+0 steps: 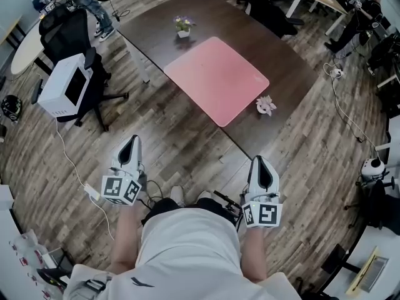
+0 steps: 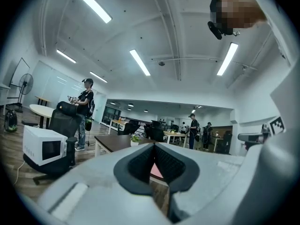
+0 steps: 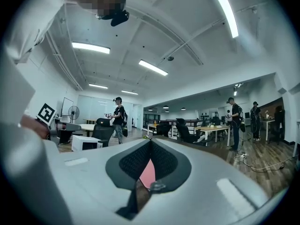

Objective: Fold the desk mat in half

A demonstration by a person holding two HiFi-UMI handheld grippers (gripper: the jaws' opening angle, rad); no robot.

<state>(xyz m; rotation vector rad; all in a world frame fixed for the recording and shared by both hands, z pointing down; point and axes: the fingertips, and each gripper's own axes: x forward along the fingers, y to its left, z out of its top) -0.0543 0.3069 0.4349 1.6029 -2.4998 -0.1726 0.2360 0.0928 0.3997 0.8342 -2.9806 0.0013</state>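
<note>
Left hand-held gripper closed, empty; pink rectangular soft desk mat flat, unfolded on dark brown wooden table, ahead, well apart, one corner pointing this way; right hand-held gripper closed, empty, nearer that corner

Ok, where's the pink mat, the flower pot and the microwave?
pink desk mat (image 1: 215, 79), head view, its middle
flower pot (image 1: 183, 34), head view, the white pot
microwave (image 1: 60, 80), head view, its white top
</note>
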